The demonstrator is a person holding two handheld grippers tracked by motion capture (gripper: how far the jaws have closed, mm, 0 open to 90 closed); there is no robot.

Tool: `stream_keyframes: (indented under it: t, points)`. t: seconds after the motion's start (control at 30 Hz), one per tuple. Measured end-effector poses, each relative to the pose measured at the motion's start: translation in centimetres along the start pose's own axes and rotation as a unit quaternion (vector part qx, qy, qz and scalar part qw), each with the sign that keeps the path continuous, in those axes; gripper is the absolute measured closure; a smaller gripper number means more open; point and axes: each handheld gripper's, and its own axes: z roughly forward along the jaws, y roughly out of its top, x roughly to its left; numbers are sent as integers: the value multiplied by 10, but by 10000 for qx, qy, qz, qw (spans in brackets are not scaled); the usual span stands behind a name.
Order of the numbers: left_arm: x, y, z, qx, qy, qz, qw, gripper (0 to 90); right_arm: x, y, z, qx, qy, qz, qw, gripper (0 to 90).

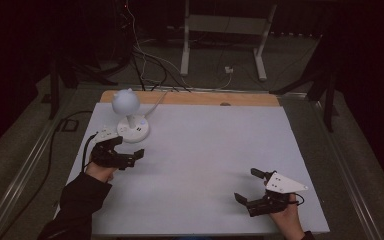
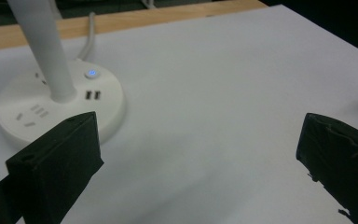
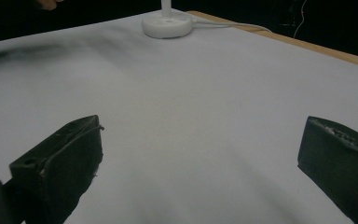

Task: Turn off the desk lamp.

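Lamp (image 1: pixel 128 115): white desk type, round base w/ globe head, stands near the far-left corner of the surface (image 1: pixel 205 150). Upright, stem vertical. Its cord (image 1: pixel 155 104) runs off the far edge toward the wooden strip (image 1: pixel 190 98).

Base detail, left gripper view: power button (image 2: pixel 92 73) shows a blue glow, so you can judge the lamp powered/standby. The globe itself doesn't read as brightly lit in the dim room; whether it is on can't be settled. Two USB ports (image 2: pixel 92 95) sit next to the stem (image 2: pixel 46 51); socket slots further round the base. No brand, label or readable text anywhere; button icon too small to read.

Left gripper (image 1: pixel 122 152): just beside the base, on its near side, apart from it. Jaws spread wide, nothing between them.

Right gripper (image 1: pixel 252 187): near the near-right corner, well apart from the lamp. Jaws also wide, nothing held.

Progress (judgement): button contact looks done or about to be made; you hold nothing. Left to do: confirm light state, press again w/ one jaw tip if req'd.
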Motion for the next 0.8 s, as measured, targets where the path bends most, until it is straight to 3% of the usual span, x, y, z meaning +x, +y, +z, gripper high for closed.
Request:
stream_keyframes:
  t: [0.53, 0.7, 0.8]
  points:
    - [-14, -35, -12, 187, -260, 337, 9989, 5, 0, 0, 1, 35, 6, -4, 10000, 0]
    - [-14, -50, -13, 225, -625, 577, 9961, 6, 0, -1, 2, 54, 2, 5, 10000, 0]
    - [-17, -60, -10, 339, -626, 774, 9944, 6, 0, -1, 3, 66, 2, 29, 10000, 0]
